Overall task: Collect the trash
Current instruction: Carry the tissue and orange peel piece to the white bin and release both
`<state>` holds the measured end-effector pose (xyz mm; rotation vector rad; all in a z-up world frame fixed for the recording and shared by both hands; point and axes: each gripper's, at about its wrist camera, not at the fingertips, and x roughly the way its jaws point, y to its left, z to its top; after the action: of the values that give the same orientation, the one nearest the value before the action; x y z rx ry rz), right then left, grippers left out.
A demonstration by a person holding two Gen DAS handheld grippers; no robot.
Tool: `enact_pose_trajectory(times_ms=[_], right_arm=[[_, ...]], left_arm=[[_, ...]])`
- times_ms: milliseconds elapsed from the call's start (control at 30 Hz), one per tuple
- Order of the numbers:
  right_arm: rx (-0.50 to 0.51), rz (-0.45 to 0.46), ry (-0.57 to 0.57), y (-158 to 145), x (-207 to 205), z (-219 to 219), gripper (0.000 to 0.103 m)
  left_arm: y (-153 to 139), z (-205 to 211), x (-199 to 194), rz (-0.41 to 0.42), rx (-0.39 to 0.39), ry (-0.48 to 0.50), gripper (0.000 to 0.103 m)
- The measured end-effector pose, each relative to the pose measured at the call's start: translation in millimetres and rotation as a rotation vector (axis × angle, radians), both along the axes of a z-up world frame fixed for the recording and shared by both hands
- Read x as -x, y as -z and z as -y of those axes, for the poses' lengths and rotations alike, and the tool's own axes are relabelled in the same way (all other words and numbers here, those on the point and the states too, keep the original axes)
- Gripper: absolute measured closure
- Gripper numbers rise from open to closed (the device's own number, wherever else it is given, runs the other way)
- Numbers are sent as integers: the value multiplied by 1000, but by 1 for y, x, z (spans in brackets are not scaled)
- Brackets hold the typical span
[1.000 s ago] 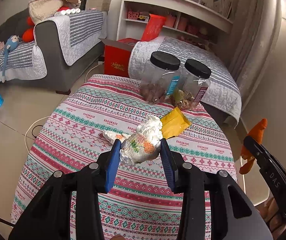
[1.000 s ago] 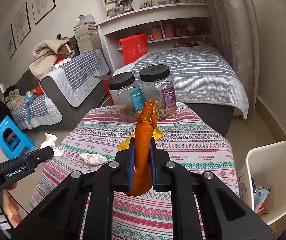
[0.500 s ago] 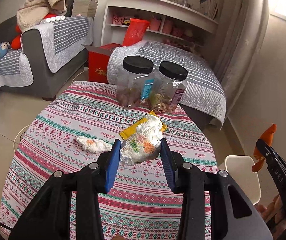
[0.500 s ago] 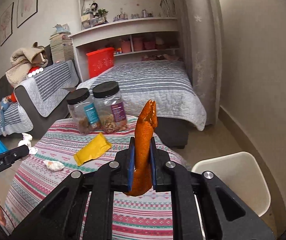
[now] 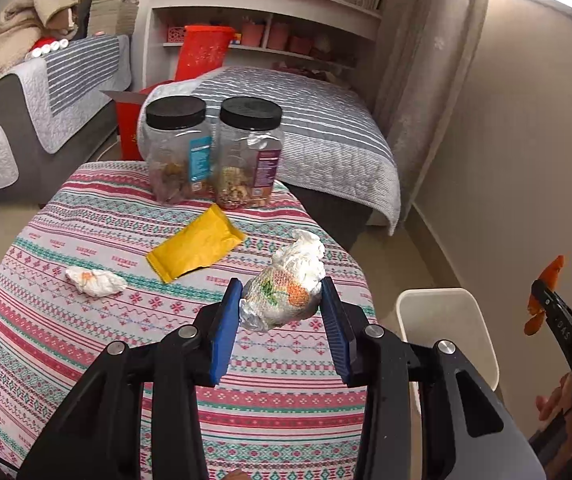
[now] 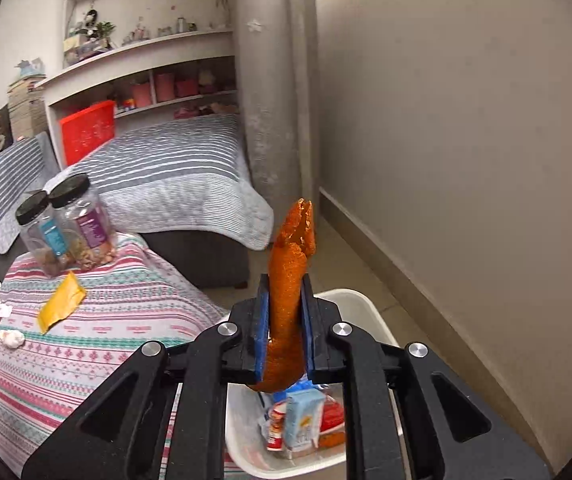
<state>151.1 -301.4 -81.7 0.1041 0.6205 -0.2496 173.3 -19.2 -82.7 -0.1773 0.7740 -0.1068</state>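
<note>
My left gripper [image 5: 282,306] is shut on a crumpled white tissue ball [image 5: 286,292] with orange and green print, held above the right side of the patterned tablecloth [image 5: 86,340]. On the cloth lie a yellow wrapper [image 5: 196,248] and a small white tissue wad [image 5: 94,281]. My right gripper [image 6: 285,320] is shut on an orange peel strip [image 6: 289,276] that stands up between the blue pads, just above the white trash bin [image 6: 350,300]. The bin [image 5: 446,328] stands on the floor right of the table and holds a small carton [image 6: 304,416] and wrappers.
Two clear jars with black lids [image 5: 214,152] stand at the table's far edge. Behind them is a grey striped bed [image 5: 306,128] and a shelf unit [image 5: 262,12]. A beige wall [image 6: 466,140] runs close along the right of the bin. A sofa [image 5: 46,92] stands at the left.
Both grippers have swung right, away from the table's middle. The right one, peel still clamped, now hangs over the bin, which has come into the left wrist view. The tissue ball stays held.
</note>
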Motion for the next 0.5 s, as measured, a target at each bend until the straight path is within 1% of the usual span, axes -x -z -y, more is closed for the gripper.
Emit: enact_pose_trajectory(times_ms=[67,133,167,200,267,333,400,467,500], right_arm=[[-4,-7,13,3,4,13,88],[1,-8,30,3,8,21,84],[6,-8,38,3,10,26,74],[7,-4,47,2,12,30,57],[4,17,73,0,19,39,47],[6,26,96,-3,24,47,41],[11,41,133,-4,31,57,23],[14,51,169,-5,35,64,16],[12,55,187,-6,38,69,14]], left_arm=[[2,18,-1,-5,11,26,63],[5,34,-2,-9,21,50,63],[5,43,-3,-11,25,63,63],[7,49,-2,-12,29,73,63],[9,67,-3,-14,34,99,63],[12,81,-3,-17,36,121,63],[15,96,-3,-24,40,145,63],[18,108,-4,-31,43,163,63],[19,114,-5,-34,45,172,63]])
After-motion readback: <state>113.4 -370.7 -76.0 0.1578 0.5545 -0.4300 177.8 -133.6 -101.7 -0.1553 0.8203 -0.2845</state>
